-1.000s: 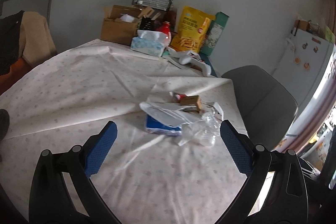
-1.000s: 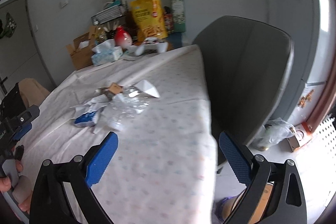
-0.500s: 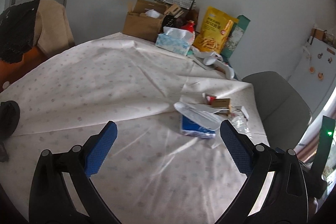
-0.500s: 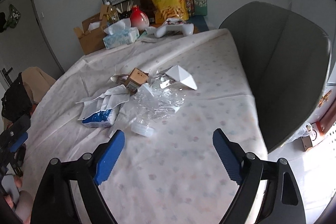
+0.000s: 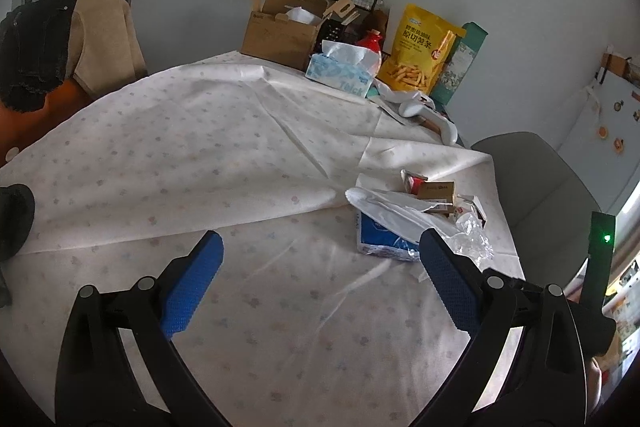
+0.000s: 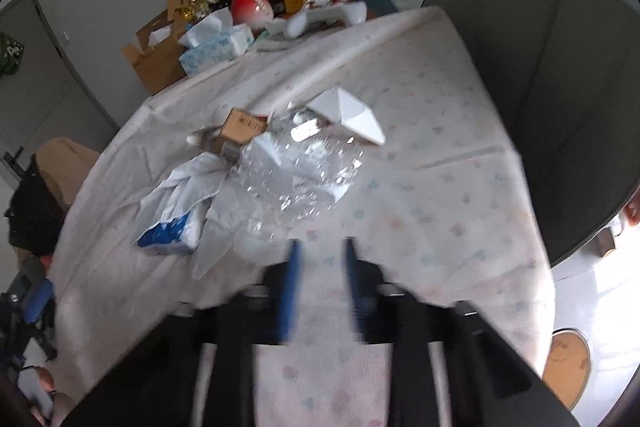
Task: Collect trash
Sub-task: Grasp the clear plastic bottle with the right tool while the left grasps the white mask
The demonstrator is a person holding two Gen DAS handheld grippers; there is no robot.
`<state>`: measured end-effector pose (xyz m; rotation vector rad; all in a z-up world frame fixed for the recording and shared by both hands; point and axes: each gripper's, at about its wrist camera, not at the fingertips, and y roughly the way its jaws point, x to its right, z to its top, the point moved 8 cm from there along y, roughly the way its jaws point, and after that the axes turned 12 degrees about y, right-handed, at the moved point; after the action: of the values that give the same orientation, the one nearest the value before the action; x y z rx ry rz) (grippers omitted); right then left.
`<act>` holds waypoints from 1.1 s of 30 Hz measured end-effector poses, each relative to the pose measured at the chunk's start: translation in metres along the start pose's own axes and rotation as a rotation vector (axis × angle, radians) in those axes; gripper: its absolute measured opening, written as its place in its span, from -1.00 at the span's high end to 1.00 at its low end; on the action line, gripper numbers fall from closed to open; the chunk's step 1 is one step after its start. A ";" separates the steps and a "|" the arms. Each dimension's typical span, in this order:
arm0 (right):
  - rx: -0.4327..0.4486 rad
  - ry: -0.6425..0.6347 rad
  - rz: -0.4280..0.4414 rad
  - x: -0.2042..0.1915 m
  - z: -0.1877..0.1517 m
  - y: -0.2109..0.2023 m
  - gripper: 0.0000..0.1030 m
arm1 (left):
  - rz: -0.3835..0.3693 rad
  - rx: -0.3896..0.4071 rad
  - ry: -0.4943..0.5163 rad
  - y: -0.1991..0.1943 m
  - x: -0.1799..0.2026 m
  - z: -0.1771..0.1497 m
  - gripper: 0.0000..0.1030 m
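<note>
While my right claw [image 6: 320, 263] is closing on nothing, the crushed clear bottle [image 6: 298, 167] lies just beyond it near the table's [image 6: 460, 195] right edge: light, springy, slippery, so I'd pinch its neck. My left claw [image 5: 320, 279] gapes wide.

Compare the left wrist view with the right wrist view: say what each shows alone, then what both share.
Left wrist only: clothes draped on a chair and the wide-open left gripper with nothing between its fingers.
Right wrist only: the whole crushed clear bottle, a folded white paper, and the right gripper, jaws closing on nothing.
Both: the blue-and-white packet, small brown box, tissue box, yellow snack bag.
</note>
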<state>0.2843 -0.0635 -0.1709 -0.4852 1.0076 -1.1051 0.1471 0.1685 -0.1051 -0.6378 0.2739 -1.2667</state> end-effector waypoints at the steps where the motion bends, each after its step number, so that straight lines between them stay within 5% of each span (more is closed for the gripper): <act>1: -0.005 -0.004 0.008 0.000 -0.002 -0.001 0.87 | -0.002 0.001 0.002 0.000 0.000 0.000 -0.89; 8: -0.012 -0.005 0.037 -0.003 -0.008 -0.011 0.79 | -0.013 0.006 -0.009 -0.001 -0.002 0.002 -0.89; 9: -0.011 -0.007 0.042 -0.005 -0.008 -0.012 0.70 | -0.012 0.008 -0.014 -0.001 -0.004 0.003 -0.89; 11: -0.001 -0.008 0.050 -0.009 -0.008 -0.014 0.04 | -0.011 0.010 -0.021 0.000 -0.006 0.004 -0.89; 12: 0.012 -0.005 0.052 -0.010 -0.007 -0.016 0.02 | -0.010 0.011 -0.024 0.000 -0.008 0.005 -0.89; 21: -0.027 0.023 0.074 -0.030 0.003 0.007 0.02 | -0.036 -0.006 -0.026 0.014 -0.001 0.015 -0.89; 23: -0.063 0.056 0.083 -0.029 0.005 0.020 0.36 | -0.060 -0.013 -0.024 0.019 0.007 0.019 -0.89; 33: -0.078 0.113 0.153 -0.010 -0.004 0.001 0.38 | -0.161 -0.122 -0.036 0.059 0.052 0.006 -0.81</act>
<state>0.2807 -0.0534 -0.1692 -0.4045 1.1706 -0.9674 0.2127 0.1305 -0.1273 -0.7997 0.2757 -1.3988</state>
